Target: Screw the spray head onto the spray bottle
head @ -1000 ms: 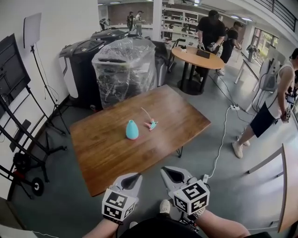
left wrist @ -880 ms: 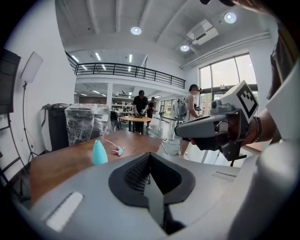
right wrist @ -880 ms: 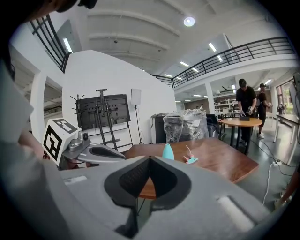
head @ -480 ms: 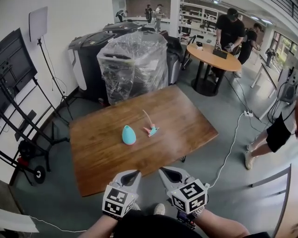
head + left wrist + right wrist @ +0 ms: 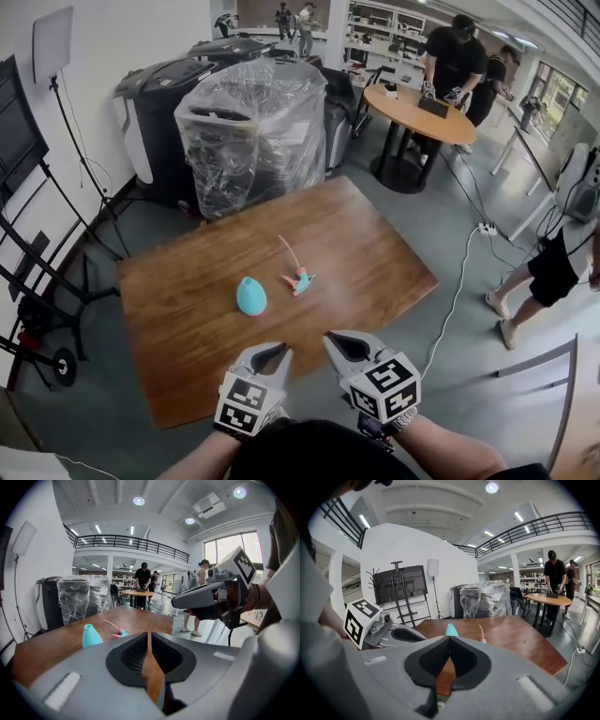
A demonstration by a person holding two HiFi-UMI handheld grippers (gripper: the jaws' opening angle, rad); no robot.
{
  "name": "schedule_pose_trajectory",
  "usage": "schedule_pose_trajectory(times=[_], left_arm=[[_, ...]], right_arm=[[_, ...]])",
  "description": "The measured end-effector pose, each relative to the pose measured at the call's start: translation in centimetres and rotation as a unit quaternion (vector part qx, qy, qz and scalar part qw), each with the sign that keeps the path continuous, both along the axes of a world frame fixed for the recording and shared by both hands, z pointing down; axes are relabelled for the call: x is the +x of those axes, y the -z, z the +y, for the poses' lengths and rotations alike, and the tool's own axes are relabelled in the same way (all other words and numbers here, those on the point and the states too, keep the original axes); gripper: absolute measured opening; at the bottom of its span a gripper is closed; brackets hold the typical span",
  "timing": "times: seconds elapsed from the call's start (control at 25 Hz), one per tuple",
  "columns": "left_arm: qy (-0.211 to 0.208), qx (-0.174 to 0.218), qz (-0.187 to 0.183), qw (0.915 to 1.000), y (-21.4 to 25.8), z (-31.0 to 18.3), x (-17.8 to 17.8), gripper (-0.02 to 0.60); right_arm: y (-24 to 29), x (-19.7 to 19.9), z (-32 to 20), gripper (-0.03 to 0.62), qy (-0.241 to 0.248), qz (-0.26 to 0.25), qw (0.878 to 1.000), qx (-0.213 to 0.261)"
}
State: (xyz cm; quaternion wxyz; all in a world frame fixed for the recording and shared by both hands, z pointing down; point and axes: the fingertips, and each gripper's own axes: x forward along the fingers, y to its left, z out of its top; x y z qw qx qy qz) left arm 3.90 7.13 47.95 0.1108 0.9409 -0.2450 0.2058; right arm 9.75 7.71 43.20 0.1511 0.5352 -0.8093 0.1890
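A teal spray bottle [image 5: 250, 296] [image 5: 91, 635] [image 5: 451, 630] stands without its head near the middle of the wooden table [image 5: 366, 244]. To its right lies the pink and teal spray head [image 5: 300, 279] [image 5: 119, 632] [image 5: 483, 640], its thin tube pointing away. My left gripper [image 5: 278, 352] [image 5: 148, 637] hovers at the table's near edge. Its jaws are just opening, with only a hairline slit and nothing between them. My right gripper [image 5: 330, 339] [image 5: 450, 639] is beside it, shut and empty. Both stay well short of the bottle.
Behind the table stands a bin wrapped in clear plastic [image 5: 248, 131] and black machines. A round table [image 5: 417, 112] with people is at the back right. A white cable [image 5: 457, 281] runs over the floor; a person [image 5: 558, 262] stands at the right. A light stand [image 5: 52, 47] is at the left.
The head view has shifted and the table now lies closer below me. Both grippers have come forward to the table's near edge. Bottle and spray head have not moved on the table.
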Motion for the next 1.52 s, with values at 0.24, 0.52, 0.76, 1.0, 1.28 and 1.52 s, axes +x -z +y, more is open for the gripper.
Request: schedule_pose_trajectory(times=[0.24,0.52,0.76,1.0,1.28,1.52], left_arm=[[-0.034,0.000,-0.012,0.9994,-1.3,-3.0,1.2,0.049],[-0.031,-0.016,-0.036,0.9988,-4.5,-6.2,3.6,0.062],[0.014,-0.035,-0.075,0.9965,-8.6,-10.0,6.0,0.094],[0.048,-0.050,-0.125,0.9898,-12.2,-12.9,7.9,0.094],[0.071,-0.062,-0.179,0.9793,-15.3,-14.8,8.2,0.123],[0.049,-0.070,-0.207,0.9747,-16.8,-15.3,8.6,0.133]], right_arm=[[-0.4,0.4,-3.4,-0.008,-0.013,0.014,1.000,-0.021],[-2.1,1.4,-6.1,-0.008,0.013,0.015,0.999,-0.045],[-3.8,3.8,-8.8,-0.008,0.069,0.023,0.995,-0.061],[-5.8,6.3,-11.4,-0.008,0.137,0.039,0.987,-0.070],[-8.2,7.5,-12.4,-0.008,0.196,0.034,0.975,-0.096],[-8.7,7.7,-13.5,-0.008,0.197,0.022,0.975,-0.100]])
